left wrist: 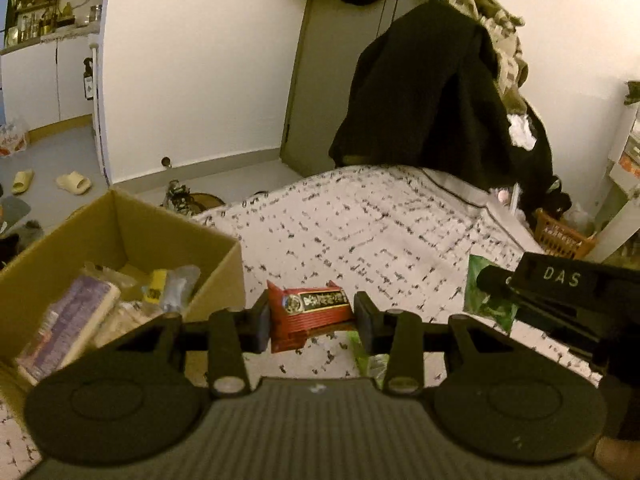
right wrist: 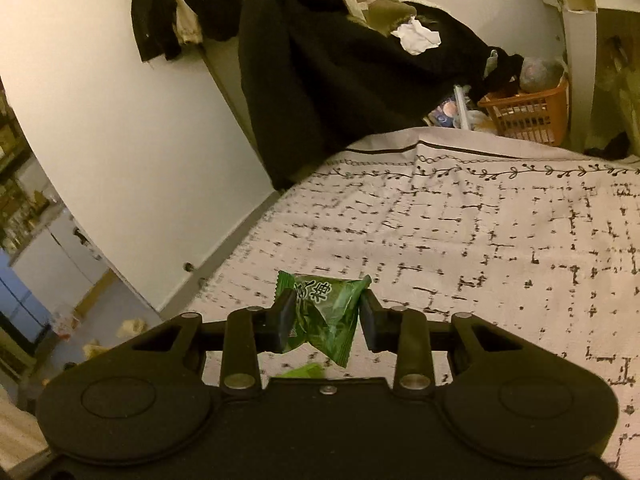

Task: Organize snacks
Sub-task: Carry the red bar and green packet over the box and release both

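The left gripper (left wrist: 312,316) pinched a red snack packet (left wrist: 310,312) with a dark label between its two pads, holding it clear above the patterned cloth (left wrist: 360,224) that covered the worktop. Just to the left of that gripper, at the worktop's left edge, stood an open cardboard box (left wrist: 120,232); inside it lay several wrapped snacks, among them a purple-and-cream packet (left wrist: 68,320) against the near wall and a small yellow packet (left wrist: 156,286) beside clear wrappers. The right gripper (right wrist: 326,318) was closed on a green candy packet (right wrist: 324,312) printed with white characters, its pads pressing the crinkled wrapper from both sides, and the packet hung above the cloth near the worktop's left edge. In the left wrist view that same right gripper (left wrist: 492,280) showed at the right, with the green packet in front of it. A scrap of another green wrapper (right wrist: 300,371) lay on the cloth beneath the right gripper. Beyond the far edge of the worktop, dark clothing (right wrist: 320,64) was heaped over a chair, and an orange basket (right wrist: 528,114) sat near the far right corner.
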Demonstrator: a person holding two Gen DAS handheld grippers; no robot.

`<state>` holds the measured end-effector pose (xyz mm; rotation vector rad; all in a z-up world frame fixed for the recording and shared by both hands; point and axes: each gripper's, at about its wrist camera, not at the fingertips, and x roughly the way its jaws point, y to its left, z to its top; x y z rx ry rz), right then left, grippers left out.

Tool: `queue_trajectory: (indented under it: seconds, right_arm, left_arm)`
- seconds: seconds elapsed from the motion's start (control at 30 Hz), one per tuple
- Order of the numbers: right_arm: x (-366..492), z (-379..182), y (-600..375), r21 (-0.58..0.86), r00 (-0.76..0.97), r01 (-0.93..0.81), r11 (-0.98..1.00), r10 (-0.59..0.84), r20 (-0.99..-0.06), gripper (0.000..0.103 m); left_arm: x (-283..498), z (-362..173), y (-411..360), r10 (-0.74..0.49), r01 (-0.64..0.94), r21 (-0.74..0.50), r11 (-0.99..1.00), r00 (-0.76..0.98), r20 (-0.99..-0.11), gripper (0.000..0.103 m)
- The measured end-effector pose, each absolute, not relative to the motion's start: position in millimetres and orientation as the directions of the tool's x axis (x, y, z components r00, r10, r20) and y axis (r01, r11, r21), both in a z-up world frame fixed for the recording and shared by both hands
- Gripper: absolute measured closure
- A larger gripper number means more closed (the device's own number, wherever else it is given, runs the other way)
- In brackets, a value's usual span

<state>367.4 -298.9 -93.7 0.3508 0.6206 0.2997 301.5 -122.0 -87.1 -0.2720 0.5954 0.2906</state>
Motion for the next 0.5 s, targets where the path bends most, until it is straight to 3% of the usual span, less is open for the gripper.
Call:
queue_trajectory:
  seconds: [0.23, 0.5]
  right_arm:
    - [350.1, -71.1, -301.0, 0.461, 0.779, -0.221, 0.859, 0.44, -0.446, 0.069]
    - [334.7, -51.0, -279.1, 0.42, 0.792, -0.309, 0.853, 0.476, -0.383, 0.069]
  left_arm:
    - [290.6, -64.2, -116.2, 0.181, -0.337, -0.191, 0.922, 0.811, -0.556, 0.063]
    - [270.9, -44.1, -94.9, 0.224, -0.357, -0.167, 0.919, 0.822, -0.524, 0.063]
